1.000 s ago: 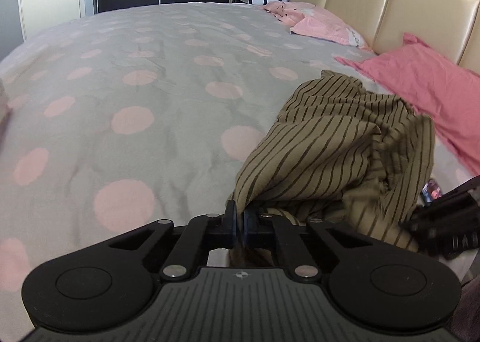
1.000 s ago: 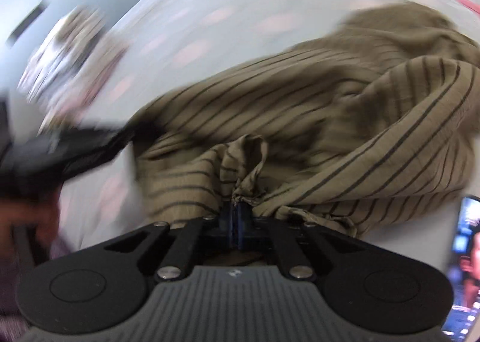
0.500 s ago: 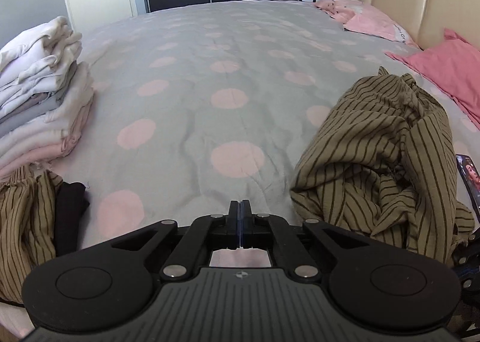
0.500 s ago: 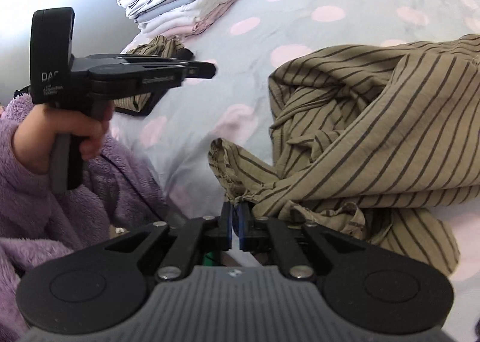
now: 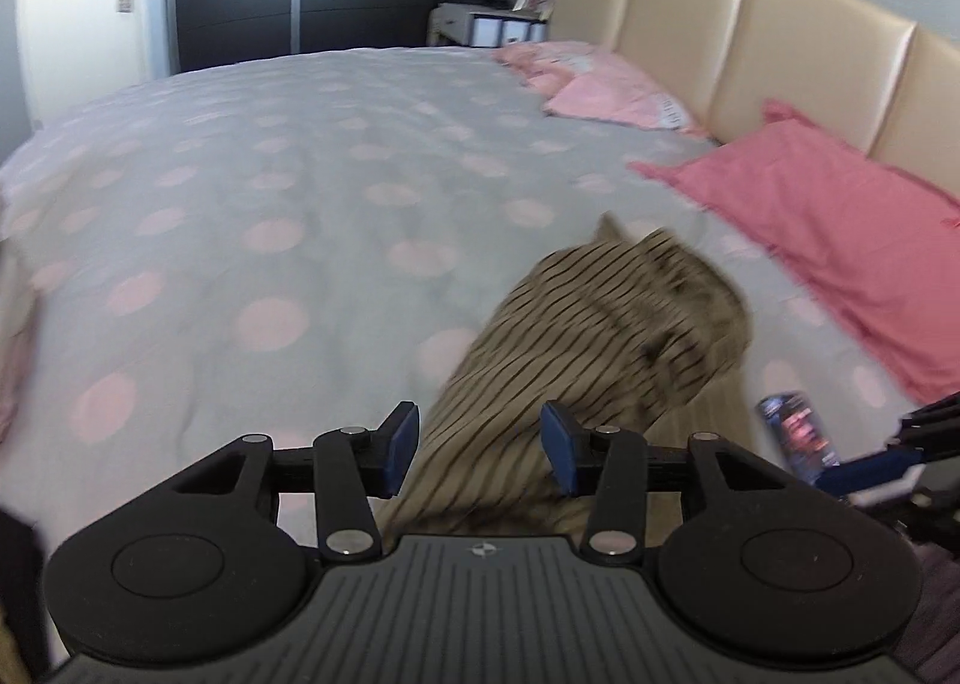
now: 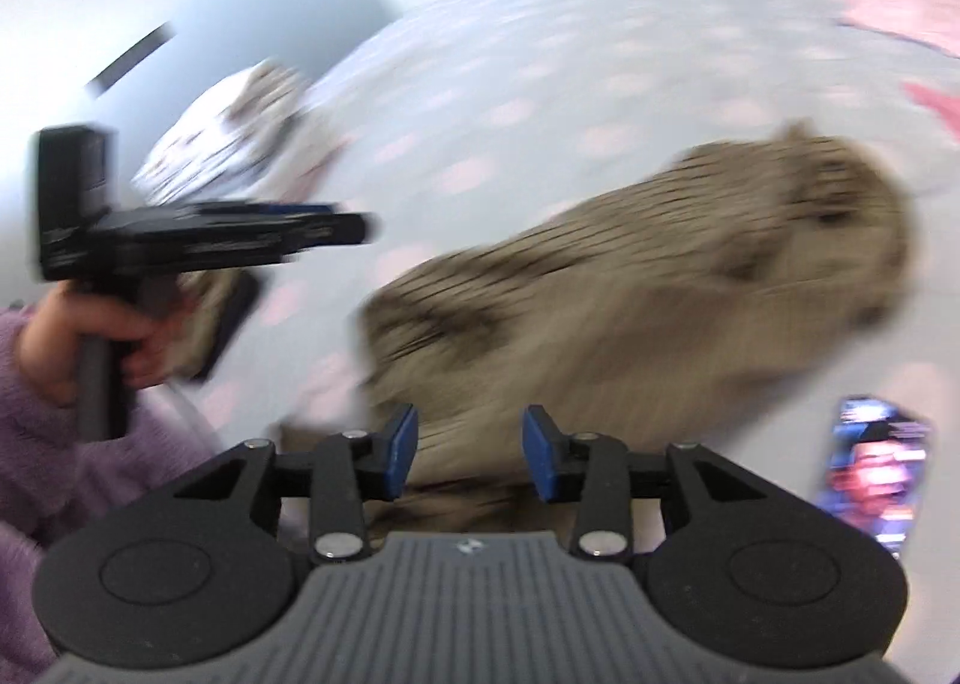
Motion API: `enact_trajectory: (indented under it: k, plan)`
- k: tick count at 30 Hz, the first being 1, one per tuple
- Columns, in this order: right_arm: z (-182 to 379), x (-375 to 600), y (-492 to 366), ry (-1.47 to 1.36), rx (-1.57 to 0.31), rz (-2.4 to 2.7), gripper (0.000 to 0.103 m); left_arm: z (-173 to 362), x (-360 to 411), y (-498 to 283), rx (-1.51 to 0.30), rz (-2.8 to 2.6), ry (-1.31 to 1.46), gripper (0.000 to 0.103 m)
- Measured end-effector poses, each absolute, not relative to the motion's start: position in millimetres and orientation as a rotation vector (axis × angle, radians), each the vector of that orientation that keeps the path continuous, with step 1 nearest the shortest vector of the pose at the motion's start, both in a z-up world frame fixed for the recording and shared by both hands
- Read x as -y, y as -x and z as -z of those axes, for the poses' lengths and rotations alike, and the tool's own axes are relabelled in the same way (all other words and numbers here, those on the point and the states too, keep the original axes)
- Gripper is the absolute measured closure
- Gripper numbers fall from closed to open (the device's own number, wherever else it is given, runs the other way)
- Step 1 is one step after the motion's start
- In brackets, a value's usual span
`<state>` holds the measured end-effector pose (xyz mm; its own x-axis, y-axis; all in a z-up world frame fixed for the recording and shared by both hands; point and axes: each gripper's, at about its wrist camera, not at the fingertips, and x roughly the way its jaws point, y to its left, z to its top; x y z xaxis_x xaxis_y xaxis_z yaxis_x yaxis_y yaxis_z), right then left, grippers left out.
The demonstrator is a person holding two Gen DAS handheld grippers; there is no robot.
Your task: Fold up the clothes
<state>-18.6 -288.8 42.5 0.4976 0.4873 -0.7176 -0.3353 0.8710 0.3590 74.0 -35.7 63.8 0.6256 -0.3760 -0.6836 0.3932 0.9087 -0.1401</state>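
**Left wrist view and right wrist view: striped garment loose on the bed, both tongs open**

Left wrist view: the left tongs [image 5: 479, 447] stand wide apart and grip nothing. Just past them the striped garment [image 5: 600, 336] lies in a crumpled heap on the bed [image 5: 270, 174], blurred by motion. A pink pillow [image 5: 828, 228] rests beside the headboard [image 5: 750, 42], and a phone [image 5: 795, 432] lies near the heap.

Right wrist view: the right tongs [image 6: 469, 450] are also spread and hold nothing; the same garment [image 6: 660, 276] is bunched ahead of them. At the left, a hand [image 6: 90, 336] holds the other tool. Behind it a stack of clothes [image 6: 240, 138] sits on the bed, too blurred to judge clearly.

My judgement: this garment is not folded; it needs spreading flat and then folding.
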Motion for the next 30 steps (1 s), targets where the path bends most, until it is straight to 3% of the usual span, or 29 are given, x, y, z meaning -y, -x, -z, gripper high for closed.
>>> enact_trajectory:
  k: [10,24,25,28,29,30]
  plan:
    - [-26,407,-67,-0.303,-0.955,-0.089,0.061,-66,160,-159,-0.883,0.676,-0.095,0.054]
    - [36,437,-151,-0.608,-1.082,-0.033,0.061,24,233,-231,-1.147,0.705,-0.183,0.053]
    - [39,438,-152,-0.617,-1.090,-0.030,0.061,27,233,-232,-1.150,0.715,-0.176,0.055]
    - [51,441,-154,-0.656,-1.126,-0.023,0.064,32,234,-233,-1.163,0.737,-0.171,0.077]
    - [55,442,-154,-0.673,-1.139,-0.024,0.069,33,234,-234,-1.162,0.742,-0.172,0.081]
    - [57,442,-153,-0.683,-1.147,-0.030,0.081,32,234,-233,-1.155,0.744,-0.175,0.084]
